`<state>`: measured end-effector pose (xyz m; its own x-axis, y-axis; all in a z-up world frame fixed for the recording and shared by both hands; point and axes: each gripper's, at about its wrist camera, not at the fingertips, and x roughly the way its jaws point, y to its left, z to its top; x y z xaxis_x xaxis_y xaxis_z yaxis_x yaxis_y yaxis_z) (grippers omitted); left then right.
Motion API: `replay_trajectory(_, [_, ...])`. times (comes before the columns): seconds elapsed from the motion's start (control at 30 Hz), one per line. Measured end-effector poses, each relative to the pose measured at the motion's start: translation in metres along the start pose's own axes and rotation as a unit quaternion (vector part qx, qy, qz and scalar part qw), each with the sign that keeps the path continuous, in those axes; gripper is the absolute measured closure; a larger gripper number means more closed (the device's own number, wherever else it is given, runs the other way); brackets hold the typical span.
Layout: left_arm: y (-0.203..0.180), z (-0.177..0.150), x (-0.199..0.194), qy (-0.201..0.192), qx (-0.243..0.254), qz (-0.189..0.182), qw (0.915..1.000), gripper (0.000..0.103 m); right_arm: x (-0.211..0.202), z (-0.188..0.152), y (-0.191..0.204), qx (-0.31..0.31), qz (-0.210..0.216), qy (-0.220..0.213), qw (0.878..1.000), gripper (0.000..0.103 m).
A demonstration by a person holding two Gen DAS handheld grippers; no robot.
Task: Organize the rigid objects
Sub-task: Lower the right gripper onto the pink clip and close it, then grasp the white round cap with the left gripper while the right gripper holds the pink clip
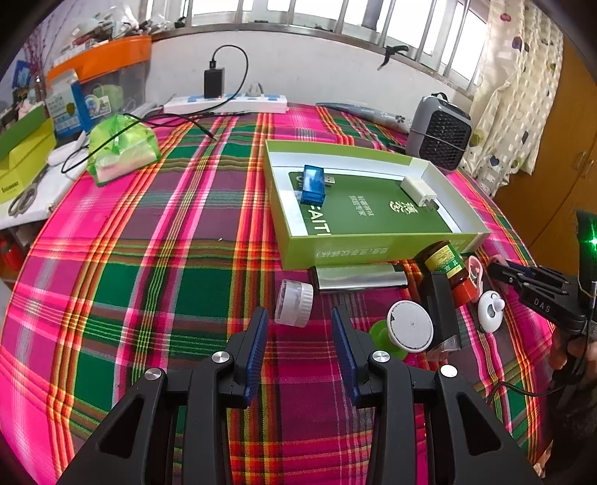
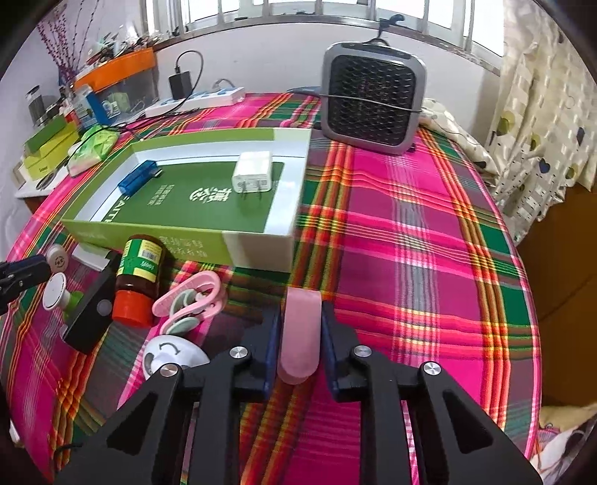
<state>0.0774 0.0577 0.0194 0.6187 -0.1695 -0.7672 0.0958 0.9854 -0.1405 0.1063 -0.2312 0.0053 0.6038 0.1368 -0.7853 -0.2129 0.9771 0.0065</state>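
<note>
Right gripper [image 2: 300,328] clamping rounded pink plastic piece [image 2: 300,332], near end hiding between jaws, beside green cardboard tray [image 2: 149,242]; left gripper [image 1: 300,328] gaping, holding nothing.

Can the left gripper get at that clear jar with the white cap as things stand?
Probably yes. The left gripper is open and empty, and the clear jar lies on its side just ahead of its fingers, with only bare plaid cloth between. The silver case sits beyond it, not in the way.

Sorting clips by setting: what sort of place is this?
Probably a room at home: a plaid cloth covers the surface, patterned curtains hang by a barred window, and a small heater stands nearby.
</note>
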Motion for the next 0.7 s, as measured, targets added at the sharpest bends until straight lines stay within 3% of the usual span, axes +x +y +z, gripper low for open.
replay_trajectory(0.7, [0.005, 0.009, 0.020, 0.008, 0.006, 0.031, 0.9995, 0.069, -0.008, -0.009, 0.002, 0.007, -0.005, -0.003, 1.000, 0.084])
